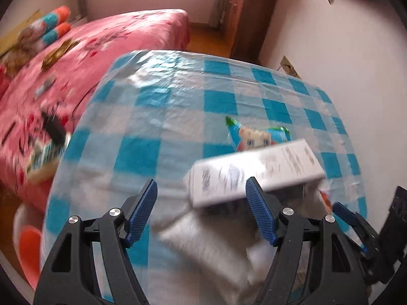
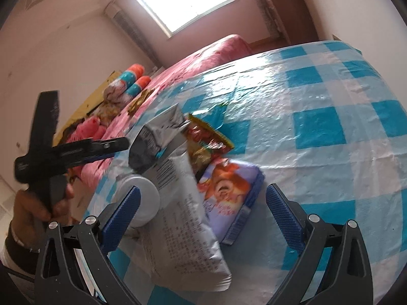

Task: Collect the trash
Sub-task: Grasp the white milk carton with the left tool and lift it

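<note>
On the blue-checked tablecloth (image 2: 318, 132) lies a heap of trash: a white printed bag (image 2: 183, 218), a crumpled silver packet (image 2: 162, 134), a red-yellow snack wrapper (image 2: 208, 142), a purple cartoon pack (image 2: 229, 198) and a white round lid (image 2: 145, 198). My right gripper (image 2: 203, 190) stands open around the heap, its pads clear of it. My left gripper (image 1: 202, 188) is open with nothing gripped; a blurred white printed box (image 1: 257, 170) and a blue cartoon packet (image 1: 254, 137) lie just beyond its right finger. In the right wrist view a hand (image 2: 51, 203) holds the left gripper (image 2: 122, 146) beside the silver packet.
A pink bed (image 1: 114, 40) with rolled orange-blue bedding (image 1: 54, 24) and small items runs along the table's left side. A brown wardrobe (image 1: 244, 15) stands at the back by the wall. An orange-white stool (image 1: 28, 241) sits low at left. The right gripper (image 1: 340, 209) shows at the lower right edge.
</note>
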`<state>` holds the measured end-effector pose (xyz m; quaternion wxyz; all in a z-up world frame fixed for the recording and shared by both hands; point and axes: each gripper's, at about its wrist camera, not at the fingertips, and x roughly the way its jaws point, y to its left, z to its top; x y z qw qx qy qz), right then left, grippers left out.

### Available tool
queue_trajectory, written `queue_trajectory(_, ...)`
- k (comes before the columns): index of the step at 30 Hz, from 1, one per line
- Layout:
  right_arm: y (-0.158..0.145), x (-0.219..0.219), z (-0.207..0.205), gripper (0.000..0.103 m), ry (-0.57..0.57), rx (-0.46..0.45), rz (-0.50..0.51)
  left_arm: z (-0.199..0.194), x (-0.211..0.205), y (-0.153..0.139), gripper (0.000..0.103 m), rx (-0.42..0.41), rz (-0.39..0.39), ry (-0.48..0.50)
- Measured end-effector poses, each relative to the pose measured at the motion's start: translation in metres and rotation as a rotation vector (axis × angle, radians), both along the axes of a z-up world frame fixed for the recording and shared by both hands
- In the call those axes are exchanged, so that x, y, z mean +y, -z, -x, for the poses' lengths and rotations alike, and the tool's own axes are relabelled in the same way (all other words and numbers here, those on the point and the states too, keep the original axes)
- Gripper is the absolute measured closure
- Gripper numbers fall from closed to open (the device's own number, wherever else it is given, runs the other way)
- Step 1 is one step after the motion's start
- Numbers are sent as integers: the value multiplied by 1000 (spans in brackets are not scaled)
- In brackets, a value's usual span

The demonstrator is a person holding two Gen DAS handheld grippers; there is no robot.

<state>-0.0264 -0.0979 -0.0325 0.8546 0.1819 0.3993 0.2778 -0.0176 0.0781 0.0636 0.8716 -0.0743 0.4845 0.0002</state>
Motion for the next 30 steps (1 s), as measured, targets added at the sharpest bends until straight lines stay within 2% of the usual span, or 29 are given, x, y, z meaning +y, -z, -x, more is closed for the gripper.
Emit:
queue_trajectory(7, -1, 31, 14, 5, -68, -52, 161, 36, 16, 22, 30, 19, 128, -72)
queue_trajectory(10, 0, 34, 17, 5, -74, -60, 178, 44, 19, 25, 30, 12, 164, -96)
queue_trajectory(13, 2, 33, 18, 5, -73, -57, 174, 53, 18, 22, 30, 3, 158, -111)
queue_trajectory(16, 1, 35, 19, 5, -73, -68, 192, 52, 14, 11, 30, -25, 149, -83)
queue_trajectory(19, -1, 41, 24, 5, -76, -88, 234, 42, 2, -2, 30, -66, 113, -17)
queue_trajectory(22, -1, 43, 25, 5, -82, -90, 253, 22, -17, -9, 30, -85, 43, 155)
queue_trajectory(26, 1, 44, 25, 5, -93, -78, 263, 2, -44, -8, 30, -97, -208, 406)
queue_trajectory(27, 1, 44, 25, 5, -93, -77, 265, -3, -47, -8, 30, -96, -238, 455)
queue_trajectory(30, 3, 46, 24, 5, -95, -64, 273, -19, -51, -5, 29, -70, -265, 535)
